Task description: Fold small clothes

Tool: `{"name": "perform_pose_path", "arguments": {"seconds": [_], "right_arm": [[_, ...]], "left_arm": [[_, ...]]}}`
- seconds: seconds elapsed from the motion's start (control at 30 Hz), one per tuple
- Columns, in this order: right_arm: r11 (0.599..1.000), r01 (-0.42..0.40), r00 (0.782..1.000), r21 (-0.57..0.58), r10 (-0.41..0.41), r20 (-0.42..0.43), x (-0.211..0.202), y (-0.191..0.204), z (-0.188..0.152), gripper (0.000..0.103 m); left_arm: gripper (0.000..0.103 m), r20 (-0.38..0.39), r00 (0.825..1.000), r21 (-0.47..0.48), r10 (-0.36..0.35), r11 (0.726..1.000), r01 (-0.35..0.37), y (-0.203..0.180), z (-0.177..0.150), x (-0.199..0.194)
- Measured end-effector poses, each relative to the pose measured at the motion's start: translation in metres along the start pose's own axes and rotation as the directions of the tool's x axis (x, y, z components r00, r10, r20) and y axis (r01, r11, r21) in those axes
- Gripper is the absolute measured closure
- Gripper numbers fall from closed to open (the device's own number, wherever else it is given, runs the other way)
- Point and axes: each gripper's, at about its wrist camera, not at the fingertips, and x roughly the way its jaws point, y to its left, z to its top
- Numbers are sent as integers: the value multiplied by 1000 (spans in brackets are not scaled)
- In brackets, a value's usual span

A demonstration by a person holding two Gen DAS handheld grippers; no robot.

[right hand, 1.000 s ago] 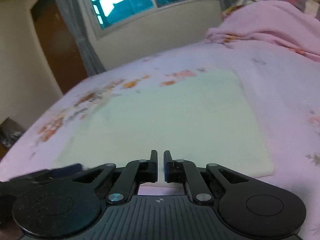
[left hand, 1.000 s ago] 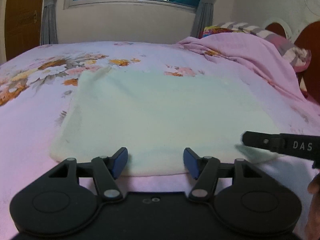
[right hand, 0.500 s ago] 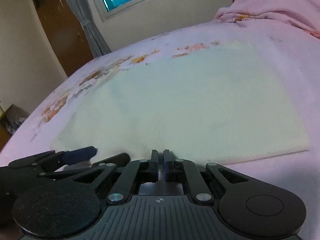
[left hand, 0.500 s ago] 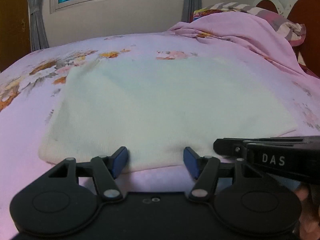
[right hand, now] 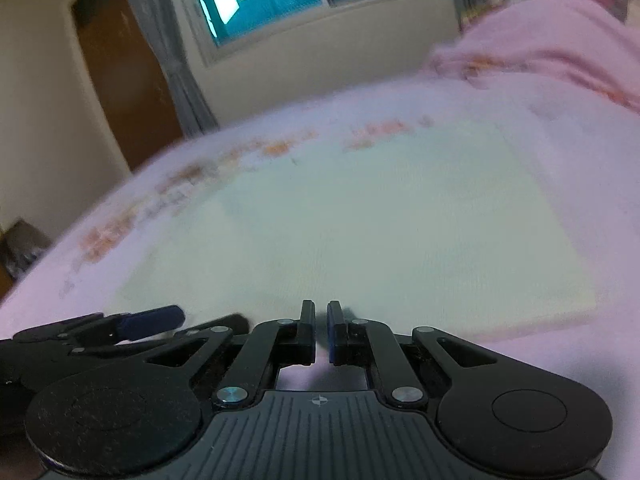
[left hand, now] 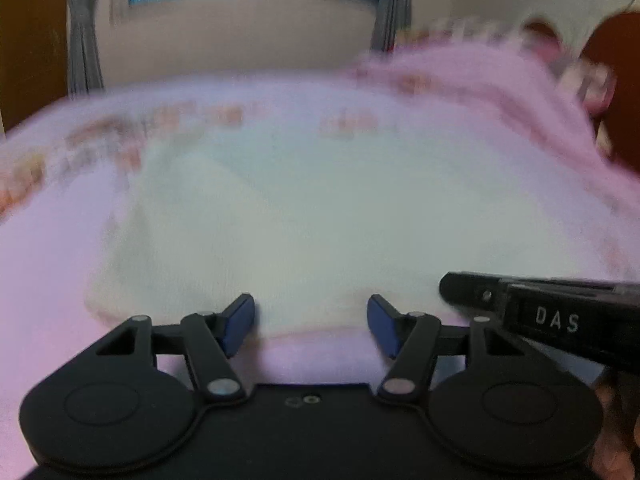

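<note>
one pale cloth [left hand: 320, 220] lies flat on the pink bed [left hand: 48, 272]. two grippers at its near edge: left gripper [left hand: 311, 322] opening, empty; right gripper [right hand: 321, 330] clenched, empty. only the right view shows a door [right hand: 128, 80].

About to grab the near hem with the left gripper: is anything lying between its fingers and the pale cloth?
Nothing visible. The left gripper is open at the near edge of the pale cloth, only pink bedsheet in the gap. The shut right gripper sits off to its right, not between.
</note>
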Motion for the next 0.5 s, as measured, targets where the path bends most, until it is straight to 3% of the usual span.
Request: {"name": "perform_pose_path", "arguments": {"seconds": [0.1, 0.17, 0.23, 0.27, 0.3, 0.33, 0.5], "right_arm": [[999, -24, 1000, 27, 23, 7, -7, -5, 4, 97], [999, 1, 998, 34, -3, 66, -22, -13, 8, 97], [998, 50, 994, 48, -55, 93, -28, -26, 9, 97], [994, 75, 996, 76, -79, 50, -23, -38, 7, 98], [992, 39, 998, 121, -44, 37, -23, -48, 6, 97], [987, 23, 998, 157, -31, 51, -29, -55, 8, 97], [982, 104, 978, 160, -130, 164, -58, -68, 15, 97]], "left_arm": [[41, 30, 1000, -2, 9, 1000, -9, 0, 3, -10], [41, 75, 997, -24, 16, 1000, -14, 8, 2, -19], [40, 3, 1000, -22, 30, 999, -30, 14, -1, -6], [39, 12, 1000, -15, 22, 1000, -22, 14, -2, -5], [40, 15, 1000, -22, 21, 1000, -21, 15, -1, -7], [41, 17, 1000, -29, 21, 999, -20, 14, 1, -10], [41, 67, 998, -60, -14, 998, 18, 5, 11, -16]]}}
